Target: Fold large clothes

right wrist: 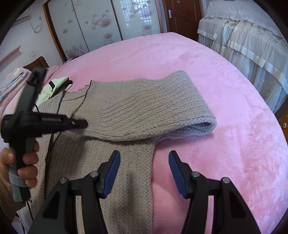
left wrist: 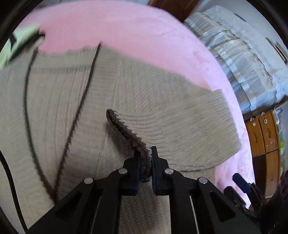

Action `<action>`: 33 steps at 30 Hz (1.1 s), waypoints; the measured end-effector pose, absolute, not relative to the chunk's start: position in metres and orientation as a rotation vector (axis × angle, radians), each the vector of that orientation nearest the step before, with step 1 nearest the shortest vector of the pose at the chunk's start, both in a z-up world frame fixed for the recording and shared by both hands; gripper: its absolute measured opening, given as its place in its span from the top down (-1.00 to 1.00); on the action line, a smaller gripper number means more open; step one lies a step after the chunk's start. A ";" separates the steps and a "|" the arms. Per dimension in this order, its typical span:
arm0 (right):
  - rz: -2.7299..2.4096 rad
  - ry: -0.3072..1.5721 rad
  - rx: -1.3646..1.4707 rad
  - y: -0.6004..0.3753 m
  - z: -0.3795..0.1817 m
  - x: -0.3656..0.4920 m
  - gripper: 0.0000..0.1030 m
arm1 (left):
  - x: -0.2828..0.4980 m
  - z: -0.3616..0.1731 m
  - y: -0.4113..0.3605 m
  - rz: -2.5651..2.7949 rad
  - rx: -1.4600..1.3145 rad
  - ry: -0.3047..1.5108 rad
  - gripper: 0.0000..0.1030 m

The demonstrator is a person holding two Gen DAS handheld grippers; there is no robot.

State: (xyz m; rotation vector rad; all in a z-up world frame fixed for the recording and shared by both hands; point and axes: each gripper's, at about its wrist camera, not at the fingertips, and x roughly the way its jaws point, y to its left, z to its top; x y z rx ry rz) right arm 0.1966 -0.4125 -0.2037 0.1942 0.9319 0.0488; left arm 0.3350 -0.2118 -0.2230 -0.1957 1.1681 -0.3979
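A beige knit sweater point(left wrist: 162, 100) with dark trim lies spread on the pink blanket point(left wrist: 126, 32). My left gripper point(left wrist: 145, 158) is shut on a raised strip of the dark trim point(left wrist: 126, 133), which stands up between its pads. In the right wrist view the left gripper point(right wrist: 83, 124) reaches in from the left, held by a hand point(right wrist: 27, 162), with its tip on the sweater point(right wrist: 140, 108) near the sleeve's base. One sleeve point(right wrist: 189, 100) lies folded across toward the right. My right gripper point(right wrist: 144, 156) hovers open over the sweater's side edge, with nothing pinched.
A pale green and white garment point(right wrist: 54, 86) lies past the sweater's collar. A second bed with a pale frilled cover point(right wrist: 252, 45) stands to the right. A wooden cabinet point(left wrist: 262, 133) is beyond the bed's edge. Sliding wardrobe doors point(right wrist: 100, 21) and a brown door point(right wrist: 181, 16) are at the back.
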 end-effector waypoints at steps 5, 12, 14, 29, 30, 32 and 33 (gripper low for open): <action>0.010 0.962 0.241 -0.427 -0.216 0.209 -0.09 | 0.342 -0.119 -0.219 -0.417 -0.127 0.966 0.86; -0.014 1.003 0.239 -0.417 -0.235 0.246 -0.09 | 0.350 -0.021 -0.198 -0.375 -0.012 0.768 0.86; -0.025 1.009 0.226 -0.413 -0.239 0.255 -0.09 | 0.353 -0.013 -0.185 -0.338 0.022 0.756 0.86; -0.107 0.951 -0.047 -0.372 -0.238 0.263 0.68 | 0.369 -0.132 -0.043 -0.101 0.004 0.944 0.85; -0.111 0.949 -0.072 -0.368 -0.240 0.263 0.68 | 0.368 -0.144 -0.036 -0.093 -0.005 0.963 0.85; -0.111 0.951 -0.108 -0.360 -0.242 0.263 0.68 | 0.364 -0.174 -0.027 -0.078 -0.007 1.012 0.85; -0.114 0.951 -0.130 -0.356 -0.243 0.262 0.68 | 0.363 -0.189 -0.024 -0.068 -0.005 1.042 0.85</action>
